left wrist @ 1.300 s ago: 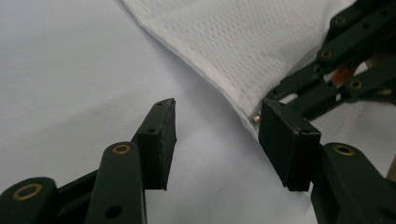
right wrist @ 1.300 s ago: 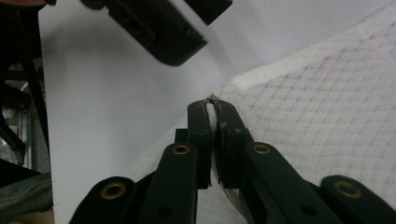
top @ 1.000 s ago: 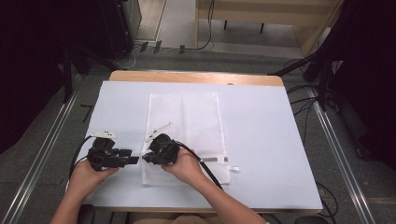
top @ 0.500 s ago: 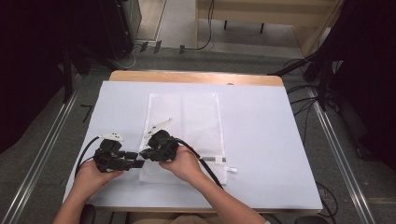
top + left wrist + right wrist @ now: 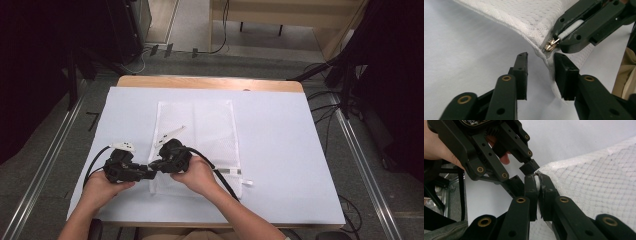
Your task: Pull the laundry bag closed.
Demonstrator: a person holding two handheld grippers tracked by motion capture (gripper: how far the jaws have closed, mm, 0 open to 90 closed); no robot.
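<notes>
At the near left corner of the mesh bag (image 5: 200, 125), flat on the white tabletop (image 5: 280, 150) and lying lengthwise away from the person, nose to nose with both tools. Right tongs (image 5: 537, 178) pressed together on the white zip tab (image 5: 571, 27), with the brass slider (image 5: 551, 45) peeking out just below and the corner of the mesh lifted a little off the sheet. Left tongs (image 5: 540, 60) apart, straddling the seam right beside that slider, not yet closed on cloth. Compared with a second ago, moved in from the left across the bare sheet, from clearly apart to all but touching the other tool. Judged from that: about to pinch the bag's corner as an anchor, so the tab can be drawn along the zip without dragging the whole bag. Not clear from these views which way the zip runs. Little slack toward the person, with the near edge of the tabletop close behind both hands. Plenty of free sheet to the right and beyond the bag's far end. Worth minding the right cable, draped over the bag's near part.
</notes>
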